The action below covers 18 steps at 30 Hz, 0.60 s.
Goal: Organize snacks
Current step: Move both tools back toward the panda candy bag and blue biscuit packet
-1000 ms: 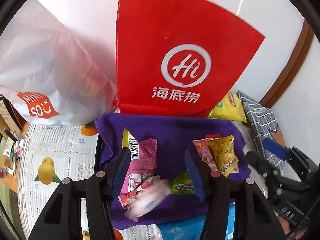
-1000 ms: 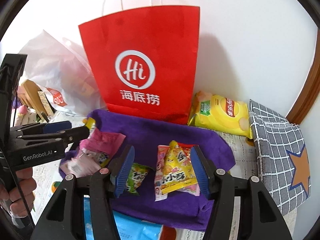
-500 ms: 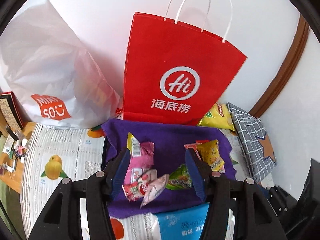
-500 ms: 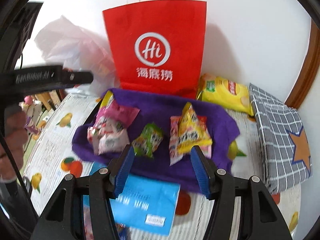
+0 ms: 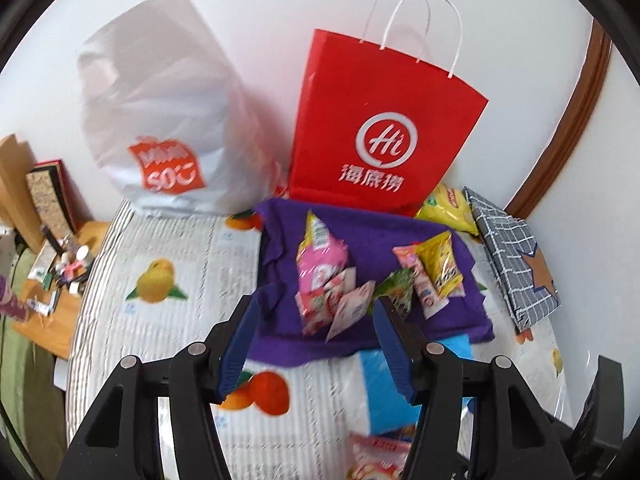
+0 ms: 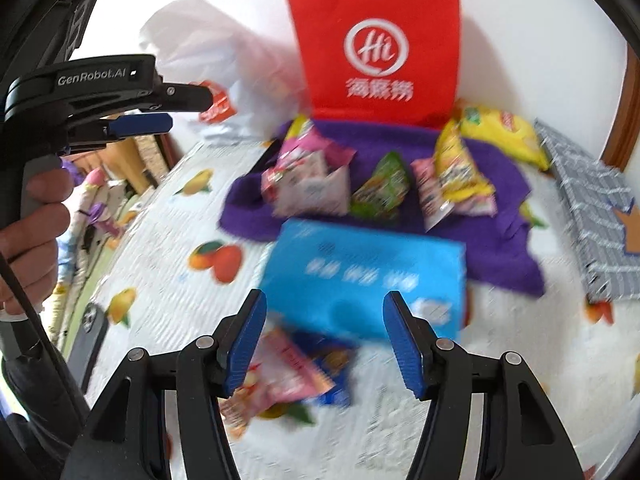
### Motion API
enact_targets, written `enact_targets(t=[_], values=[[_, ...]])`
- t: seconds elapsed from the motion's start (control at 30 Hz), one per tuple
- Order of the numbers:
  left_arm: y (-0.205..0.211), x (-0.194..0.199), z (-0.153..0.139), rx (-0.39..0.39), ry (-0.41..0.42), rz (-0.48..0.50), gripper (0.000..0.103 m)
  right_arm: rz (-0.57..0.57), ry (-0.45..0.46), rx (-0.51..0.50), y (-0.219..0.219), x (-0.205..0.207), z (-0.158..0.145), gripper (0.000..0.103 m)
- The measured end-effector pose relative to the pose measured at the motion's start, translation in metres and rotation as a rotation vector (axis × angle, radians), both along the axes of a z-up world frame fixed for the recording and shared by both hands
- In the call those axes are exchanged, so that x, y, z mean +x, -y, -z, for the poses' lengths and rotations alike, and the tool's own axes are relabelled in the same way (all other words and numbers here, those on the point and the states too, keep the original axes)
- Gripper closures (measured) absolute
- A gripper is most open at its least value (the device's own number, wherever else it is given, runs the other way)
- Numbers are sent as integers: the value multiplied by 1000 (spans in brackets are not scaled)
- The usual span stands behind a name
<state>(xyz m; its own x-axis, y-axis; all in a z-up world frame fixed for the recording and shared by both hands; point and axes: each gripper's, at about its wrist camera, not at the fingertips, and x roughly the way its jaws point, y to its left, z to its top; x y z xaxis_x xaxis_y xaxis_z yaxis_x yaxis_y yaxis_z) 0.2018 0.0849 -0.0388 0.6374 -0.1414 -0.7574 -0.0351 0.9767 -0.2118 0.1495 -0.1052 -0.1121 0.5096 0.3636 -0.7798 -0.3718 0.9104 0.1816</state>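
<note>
While both grippers are hovering empty above the fruit-print cloth (image 6: pixel 168 256), the relation that matters is lying in front of the right gripper (image 6: pixel 324 340): the blue packet (image 6: pixel 360 276) is sitting just ahead of its fingertips, and the wider of its edges is running across the jaw gap, from one blue pad toward the other and a little past the right-hand one. Those jaws have just been opening, nothing is pressing against the pads, and they are standing apart. Below the left pad a pink wrapped snack (image 6: pixel 280 376) is lying partly under the blue packet's near edge, blurred, so its outline is hard to read.

The left gripper (image 5: pixel 316 340) is also standing open with nothing between its pads; its jaws have been easing wider too. Ahead of it the purple towel (image 5: pixel 360 232) is carrying the sorted snacks: a pink packet (image 5: pixel 320 260), a green packet (image 5: pixel 396 288) and a yellow packet (image 5: pixel 440 264), all lying beyond the fingertips, with the red paper bag (image 5: pixel 380 120) standing upright behind them.

Judging by this, the right hand is looking nearer to the blue packet, which is probably needing a grip across its shorter span or by one edge
</note>
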Motion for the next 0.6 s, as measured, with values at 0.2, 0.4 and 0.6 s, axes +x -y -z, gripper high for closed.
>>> enact_targets(t=[0.2, 0.4, 0.6], values=[[-15, -27, 14, 13, -23, -15, 46, 52, -37, 51, -18, -22, 17, 39], [-27, -52, 11, 42, -5, -22, 46, 65, -23, -76, -54, -27, 33, 39], [-32, -64, 10, 72, 15, -24, 45, 100, -31, -223, -65, -22, 57, 39]])
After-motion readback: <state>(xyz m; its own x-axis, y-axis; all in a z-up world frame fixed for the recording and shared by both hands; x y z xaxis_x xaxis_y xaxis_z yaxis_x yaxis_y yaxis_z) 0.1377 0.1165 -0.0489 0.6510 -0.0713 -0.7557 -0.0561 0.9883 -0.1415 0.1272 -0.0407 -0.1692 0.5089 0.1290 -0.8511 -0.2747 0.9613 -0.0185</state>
